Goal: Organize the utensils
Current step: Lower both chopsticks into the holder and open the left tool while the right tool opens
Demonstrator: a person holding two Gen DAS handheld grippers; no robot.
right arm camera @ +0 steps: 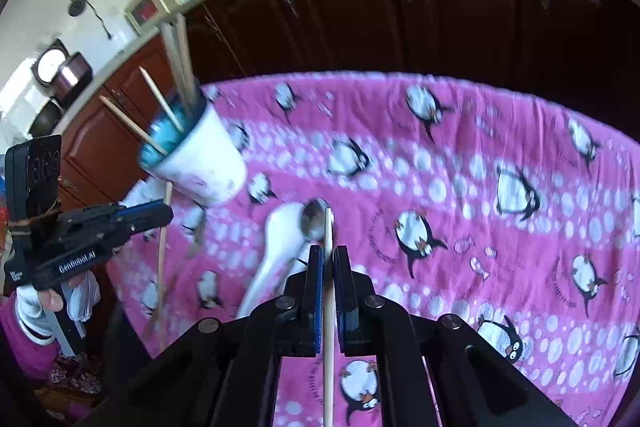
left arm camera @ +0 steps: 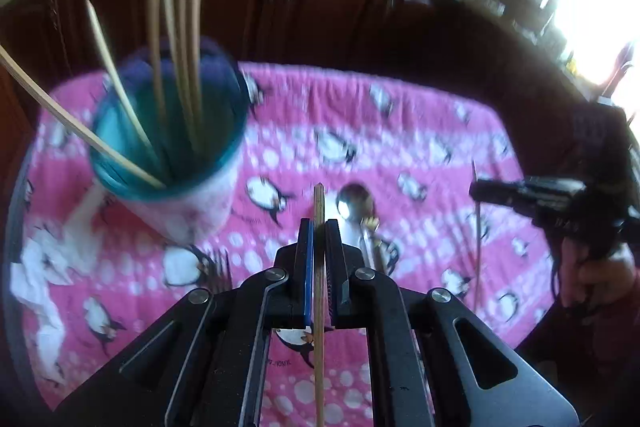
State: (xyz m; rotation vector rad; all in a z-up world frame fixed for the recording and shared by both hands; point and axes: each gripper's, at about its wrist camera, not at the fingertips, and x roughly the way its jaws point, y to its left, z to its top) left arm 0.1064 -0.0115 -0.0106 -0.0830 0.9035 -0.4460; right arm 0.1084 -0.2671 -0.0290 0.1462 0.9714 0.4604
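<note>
Chopsticks carried toward the cup, one pinched in each gripper.

Left wrist view: a chopstick (left arm camera: 319,267) is clamped between the closed fingers of the left gripper (left arm camera: 319,227); the cup (left arm camera: 168,147), already holding several sticks, stands ahead to the left, a spoon (left arm camera: 354,205) lies on the cloth (left arm camera: 420,147).
Right wrist view: a second stick (right arm camera: 328,287) is gripped by the right gripper (right arm camera: 328,251), near the spoon (right arm camera: 314,219). Judged next: each stick is to be lifted over the cup (right arm camera: 200,163) and dropped in tip-down.
</note>
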